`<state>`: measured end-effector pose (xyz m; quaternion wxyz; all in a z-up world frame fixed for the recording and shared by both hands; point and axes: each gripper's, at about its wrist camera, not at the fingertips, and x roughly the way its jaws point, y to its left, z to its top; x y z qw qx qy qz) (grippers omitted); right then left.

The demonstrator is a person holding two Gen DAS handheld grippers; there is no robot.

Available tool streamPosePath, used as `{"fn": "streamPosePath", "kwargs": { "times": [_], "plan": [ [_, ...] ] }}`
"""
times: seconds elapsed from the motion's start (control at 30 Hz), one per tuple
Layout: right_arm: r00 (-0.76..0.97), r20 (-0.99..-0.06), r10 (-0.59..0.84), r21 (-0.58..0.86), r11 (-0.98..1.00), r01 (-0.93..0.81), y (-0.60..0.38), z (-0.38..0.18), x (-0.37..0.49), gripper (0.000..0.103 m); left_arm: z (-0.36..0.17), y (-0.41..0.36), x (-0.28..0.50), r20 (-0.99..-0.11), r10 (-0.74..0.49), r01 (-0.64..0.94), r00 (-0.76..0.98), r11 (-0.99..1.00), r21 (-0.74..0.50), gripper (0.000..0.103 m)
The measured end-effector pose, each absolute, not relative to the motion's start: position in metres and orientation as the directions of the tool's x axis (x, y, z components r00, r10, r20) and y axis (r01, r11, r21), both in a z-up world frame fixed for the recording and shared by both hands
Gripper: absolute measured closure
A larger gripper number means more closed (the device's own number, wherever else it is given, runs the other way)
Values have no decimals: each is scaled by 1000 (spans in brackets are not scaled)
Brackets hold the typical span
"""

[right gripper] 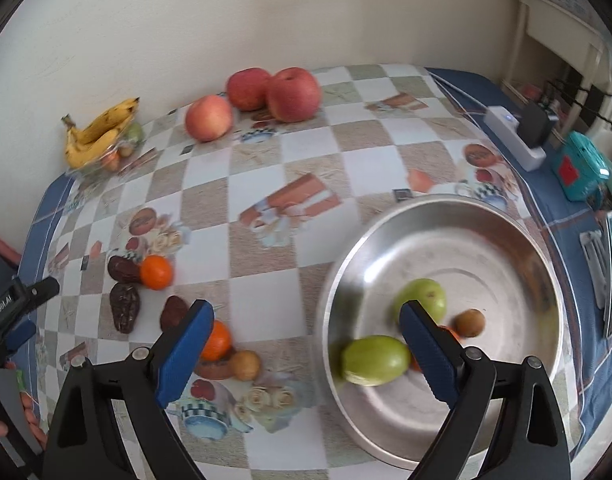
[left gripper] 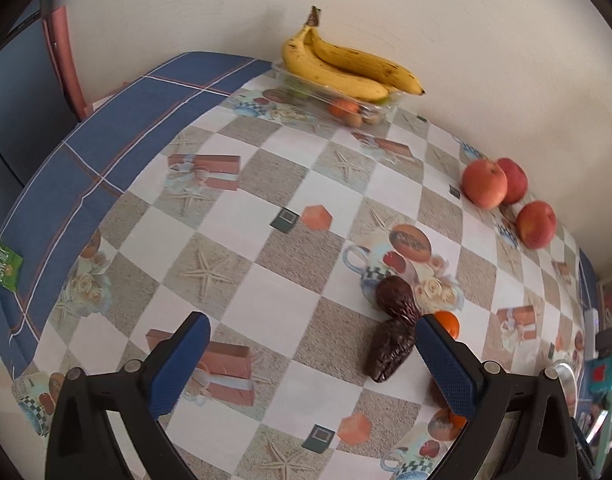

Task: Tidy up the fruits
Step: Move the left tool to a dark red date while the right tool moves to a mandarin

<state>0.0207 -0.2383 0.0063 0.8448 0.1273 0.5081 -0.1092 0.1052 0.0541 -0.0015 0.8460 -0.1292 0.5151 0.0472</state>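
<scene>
Our left tongs [left gripper: 312, 346] and right tongs [right gripper: 306, 334] look alike: black angular plastic arms with round silver screws, each finger [left gripper: 178, 364] faced with a blue dimpled pad [right gripper: 426, 350].

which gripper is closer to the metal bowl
Right. The right gripper hangs open just over the metal bowl rim; the left gripper is open farther off, by the dates.

White power strip [right gripper: 514, 138] and teal box [right gripper: 584, 172] on blue cloth [right gripper: 546, 200]
</scene>
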Motion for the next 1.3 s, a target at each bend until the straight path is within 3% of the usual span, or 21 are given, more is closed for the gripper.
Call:
{"fn": "streamPosePath", "kwargs": {
  "times": [0.23,0.7,0.97,1.0,1.17,1.23,1.3],
  "plan": [
    [462,-887,-10,124,958,257,-212,4,35,9,-4,66,113,-887,-75,-227,456,954,-198,0],
    [461,-883,89,184,969,164,-165,-17,78,10,-38,38,149,-889,-257,-145,380,932,-331,2],
    [406,-906,120,176,979,104,-144,-46,107,18,-68,29,170,-883,-336,-165,327,900,-404,16],
    [401,-908,124,177,979,98,-143,-49,109,25,-70,28,171,-883,-342,-164,322,898,-408,20],
    [380,-915,134,174,982,74,-136,-61,121,35,-75,22,177,-881,-353,-149,314,898,-413,36],
    [374,-916,144,181,981,65,-133,-63,123,40,-77,20,178,-876,-373,-142,307,892,-430,49],
    [371,-915,158,191,980,53,-131,-64,125,47,-79,17,178,-875,-385,-133,293,890,-437,55]
  ]
}}
